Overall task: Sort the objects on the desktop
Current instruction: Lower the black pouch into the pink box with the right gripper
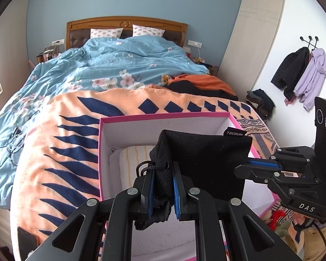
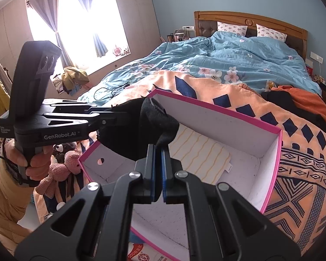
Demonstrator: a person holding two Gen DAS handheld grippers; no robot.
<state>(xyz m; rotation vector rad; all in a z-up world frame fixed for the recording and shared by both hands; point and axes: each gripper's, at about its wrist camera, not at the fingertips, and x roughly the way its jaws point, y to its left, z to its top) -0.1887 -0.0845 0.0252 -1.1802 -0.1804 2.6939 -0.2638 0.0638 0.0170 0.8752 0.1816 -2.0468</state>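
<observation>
A black cloth pouch (image 1: 206, 158) with a TECSUN tag hangs stretched between both grippers above a pink-edged white box (image 1: 163, 117) that stands on the bed. My left gripper (image 1: 164, 182) is shut on the pouch's drawstring end. My right gripper (image 2: 158, 158) is shut on the pouch's other end (image 2: 154, 126); it also shows in the left wrist view (image 1: 243, 169). The left gripper shows in the right wrist view (image 2: 119, 114). A pale yellow-striped pad (image 2: 197, 152) lies in the box.
The box sits on an orange and navy blanket (image 1: 60, 152) over a blue floral quilt (image 1: 119, 65). Dark and orange clothes (image 1: 197, 84) lie at the bed's right. A pink knitted toy (image 2: 60, 171) lies left of the box. A white bottle (image 2: 145, 254) lies by its near edge.
</observation>
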